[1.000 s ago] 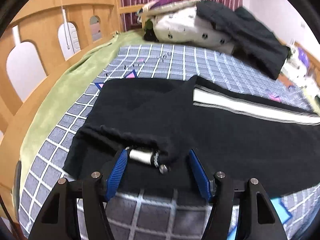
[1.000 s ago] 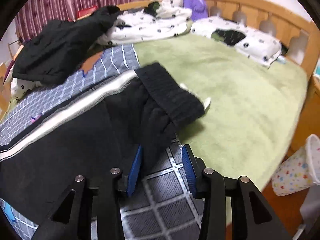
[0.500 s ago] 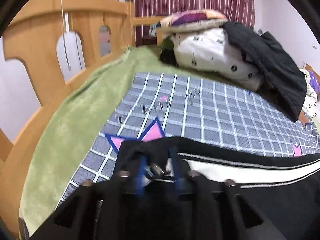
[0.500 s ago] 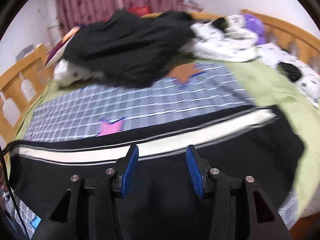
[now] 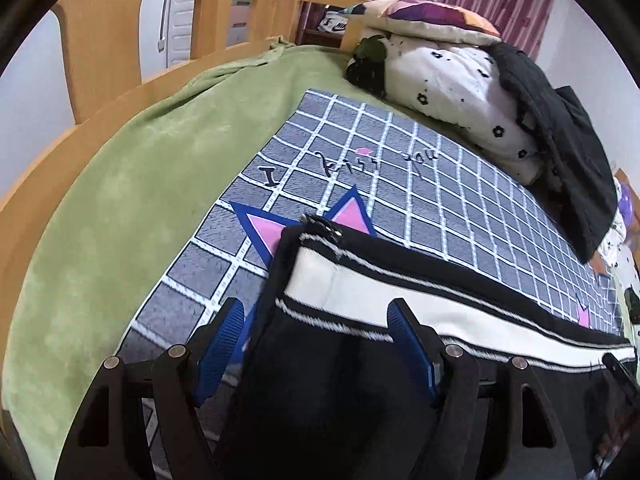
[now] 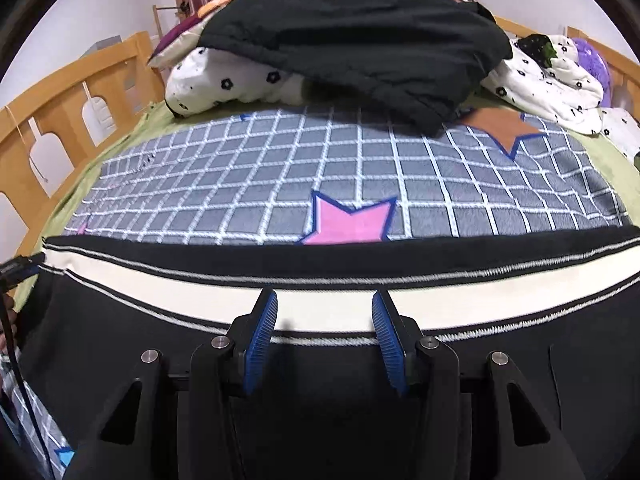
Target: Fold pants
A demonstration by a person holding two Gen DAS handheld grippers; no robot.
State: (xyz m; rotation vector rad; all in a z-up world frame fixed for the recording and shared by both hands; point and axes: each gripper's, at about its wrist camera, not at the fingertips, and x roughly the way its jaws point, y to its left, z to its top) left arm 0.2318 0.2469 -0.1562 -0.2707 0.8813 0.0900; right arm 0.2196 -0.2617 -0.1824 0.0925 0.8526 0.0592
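Observation:
Black pants with a white side stripe lie folded lengthwise on the grey checked blanket. The stripe runs along the far edge, and a drawstring tip sticks out at the waist corner. My left gripper is open above the waist end. In the right wrist view the pants stretch across the frame with the stripe on the far side. My right gripper is open over the stripe at mid-leg.
A heap of white floral bedding with a black garment on it lies at the far side. A green blanket covers the bed. A wooden bed rail runs along the left.
The near half of the pants has been folded over onto the far half, so the stripe lies on the far edge. Both grippers have let go and now stand open.

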